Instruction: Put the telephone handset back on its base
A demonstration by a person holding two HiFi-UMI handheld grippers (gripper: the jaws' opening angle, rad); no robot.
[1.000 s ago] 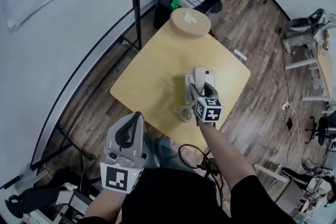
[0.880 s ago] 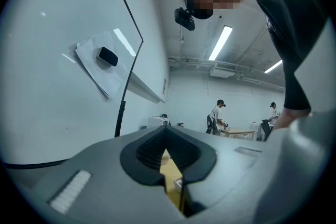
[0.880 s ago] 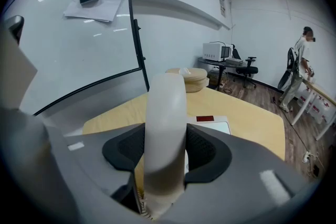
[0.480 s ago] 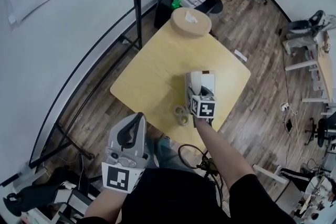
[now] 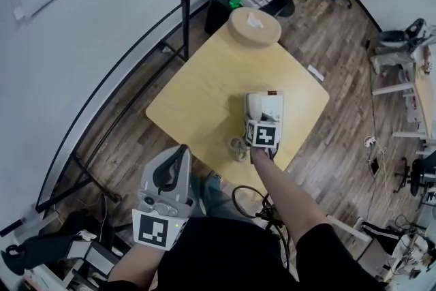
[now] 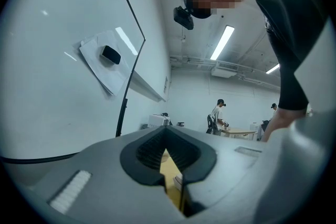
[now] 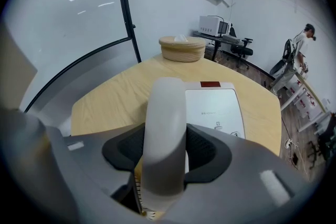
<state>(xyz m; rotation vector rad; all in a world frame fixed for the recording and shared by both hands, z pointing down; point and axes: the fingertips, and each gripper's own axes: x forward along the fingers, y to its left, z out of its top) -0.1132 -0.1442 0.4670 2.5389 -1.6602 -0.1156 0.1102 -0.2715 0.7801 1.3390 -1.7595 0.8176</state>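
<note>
one handset pinched in right gripper jaws over base near table edge | left gripper jaws together

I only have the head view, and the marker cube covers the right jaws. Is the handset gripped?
Observer: Yes. The right gripper view shows the right gripper shut on the handset, a pad on each side.
Operator: Where along it?
Observer: About mid-length. Its rounded far end sticks out past the jaws, beside the panel of the base.
Operator: Is the left gripper holding anything?
Observer: No. The left gripper view shows the left gripper with its jaws together and nothing between them.
</note>
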